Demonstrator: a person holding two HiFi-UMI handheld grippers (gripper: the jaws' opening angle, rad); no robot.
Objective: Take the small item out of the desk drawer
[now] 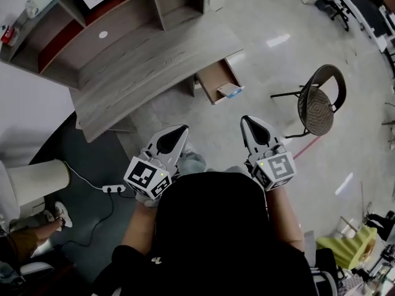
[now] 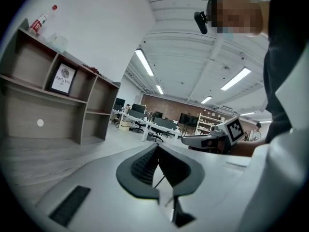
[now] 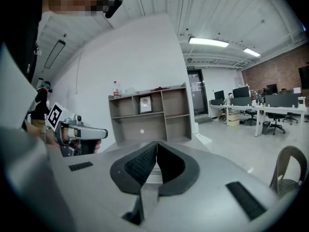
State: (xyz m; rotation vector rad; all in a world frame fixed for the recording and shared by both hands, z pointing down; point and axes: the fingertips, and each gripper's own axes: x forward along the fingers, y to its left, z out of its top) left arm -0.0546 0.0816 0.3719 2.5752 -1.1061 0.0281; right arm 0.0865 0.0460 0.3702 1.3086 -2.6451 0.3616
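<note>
Head view shows the wooden desk (image 1: 154, 60) with its desk drawer (image 1: 215, 76) already pulled out, so the opening step looks done. The small item (image 1: 229, 90), a flat pale blue-and-white piece whose exact kind is too small to tell, lies inside the drawer at its pulled-out end, just behind the drawer front. Its long axis runs across the drawer's width, parallel to that front, and it lies flat. The left gripper (image 1: 179, 132) and right gripper (image 1: 248, 123) are both short of the drawer, well apart from it. Each has its jaws pressed together on nothing. Reaching in, gripping and lifting the item all appear left to do.
</note>
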